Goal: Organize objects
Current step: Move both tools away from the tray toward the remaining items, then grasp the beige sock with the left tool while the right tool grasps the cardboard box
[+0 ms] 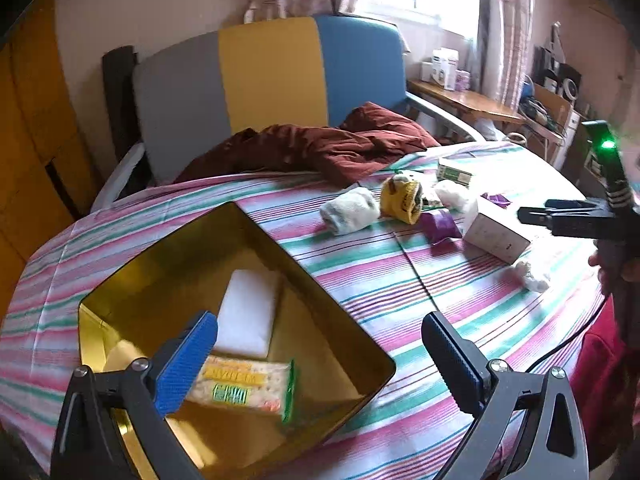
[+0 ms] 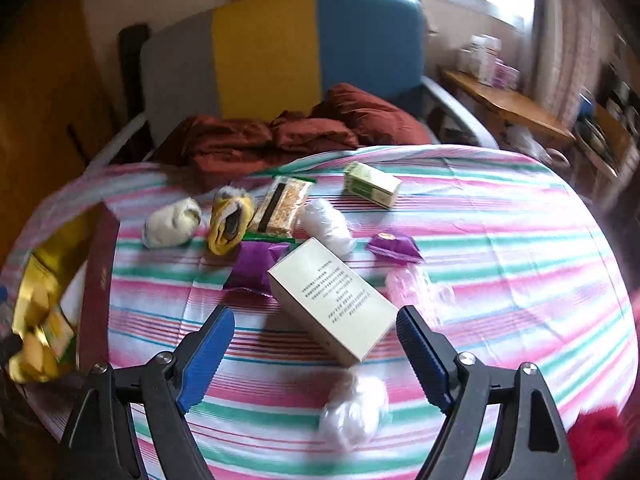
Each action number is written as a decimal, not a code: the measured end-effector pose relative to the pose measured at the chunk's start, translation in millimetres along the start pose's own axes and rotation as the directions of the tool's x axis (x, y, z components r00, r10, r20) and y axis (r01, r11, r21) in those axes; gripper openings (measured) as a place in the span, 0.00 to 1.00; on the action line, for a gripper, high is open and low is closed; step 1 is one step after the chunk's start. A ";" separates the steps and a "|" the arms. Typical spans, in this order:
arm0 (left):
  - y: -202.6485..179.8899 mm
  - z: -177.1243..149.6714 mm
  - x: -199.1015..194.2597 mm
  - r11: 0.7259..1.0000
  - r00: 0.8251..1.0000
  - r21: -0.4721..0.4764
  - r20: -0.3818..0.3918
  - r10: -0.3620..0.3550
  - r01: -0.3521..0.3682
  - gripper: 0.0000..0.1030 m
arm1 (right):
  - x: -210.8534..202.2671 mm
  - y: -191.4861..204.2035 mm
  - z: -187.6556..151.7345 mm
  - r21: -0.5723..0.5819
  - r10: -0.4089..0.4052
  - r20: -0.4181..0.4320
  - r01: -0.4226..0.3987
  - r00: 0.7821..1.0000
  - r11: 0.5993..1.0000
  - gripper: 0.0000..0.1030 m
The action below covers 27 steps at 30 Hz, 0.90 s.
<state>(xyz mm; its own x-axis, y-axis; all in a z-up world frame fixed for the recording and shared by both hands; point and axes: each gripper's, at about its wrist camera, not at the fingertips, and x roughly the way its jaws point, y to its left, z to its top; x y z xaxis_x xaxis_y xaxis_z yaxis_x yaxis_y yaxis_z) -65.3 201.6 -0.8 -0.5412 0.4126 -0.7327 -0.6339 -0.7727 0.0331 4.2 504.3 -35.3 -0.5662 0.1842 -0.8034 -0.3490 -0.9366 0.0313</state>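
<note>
Closest to the right wrist camera, the right gripper (image 2: pixel 316 356) stands with its jaws wide apart and nothing between them; it points downward at the striped tablecloth (image 2: pixel 500 240), and just under it lies a crumpled clear plastic bag (image 2: pixel 354 412). A little further is the white box (image 2: pixel 336 300), lying flat and turned at an angle, so I judge that the spread jaws are prepared for a wide thing like this one. The left gripper (image 1: pixel 320 360) is also open and empty, and it tilts down over the gold-lined box (image 1: pixel 348 340), which already holds a snack packet (image 1: pixel 248 388) and a white block (image 1: pixel 248 312); this seems to be the place where the things are collected. Behind the white box, still loose on the cloth, there are a purple pouch (image 2: pixel 252 268), a second purple pouch (image 2: pixel 394 246), a yellow sock (image 2: pixel 230 220), a rolled white sock (image 2: pixel 172 222), a cracker pack (image 2: pixel 282 206), a white plastic roll (image 2: pixel 326 226) and a small green carton (image 2: pixel 372 186). They lie close together near the middle, probably so both hands can reach them. Furthest, a dark red garment (image 2: pixel 280 136) lies at the table edge before a chair (image 2: pixel 264 48) with grey, yellow and blue panels.
</note>
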 end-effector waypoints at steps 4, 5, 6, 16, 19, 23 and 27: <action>-4.1 13.5 13.1 0.999 0.999 0.015 -0.016 -0.035 0.035 1.00 | 23.4 7.5 9.2 -0.114 -0.008 -0.053 0.001 0.999 0.993 0.82; -5.0 16.9 16.9 0.999 0.999 0.017 -0.022 -0.039 0.040 1.00 | 30.1 8.2 10.5 -0.132 -0.012 -0.069 0.002 0.998 0.991 0.82; -6.5 21.6 21.9 0.999 0.998 0.020 -0.029 -0.049 0.049 1.00 | 37.9 8.3 11.3 -0.145 -0.023 -0.083 0.011 0.996 0.989 0.82; -13.8 62.3 75.8 0.998 0.993 0.035 -0.103 -0.052 0.056 0.98 | 66.1 -0.2 4.2 -0.151 -0.029 -0.102 0.013 0.994 0.988 0.62; -18.4 77.1 96.7 0.998 0.990 0.049 -0.135 -0.031 0.038 0.98 | 63.0 0.4 5.4 -0.157 -0.032 -0.087 0.018 0.996 0.988 0.53; -23.2 95.8 124.6 1.000 0.982 0.003 -0.186 -0.030 0.031 0.97 | 63.2 -2.8 6.4 -0.147 -0.038 -0.090 0.025 0.995 0.989 0.53; -18.5 110.9 155.7 0.993 0.971 -0.121 -0.234 -0.042 0.013 0.97 | 62.3 -4.6 6.3 -0.138 -0.037 -0.091 0.024 0.995 0.990 0.53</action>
<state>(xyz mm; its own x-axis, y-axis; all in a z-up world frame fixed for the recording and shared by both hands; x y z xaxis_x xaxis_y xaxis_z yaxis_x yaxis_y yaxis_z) -199.1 333.6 -40.2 -0.3698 0.3200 -0.8723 -0.5698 -0.8197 -0.0591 -34.2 521.9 -81.8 -0.4828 0.1908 -0.8547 -0.2562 -0.9641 -0.0705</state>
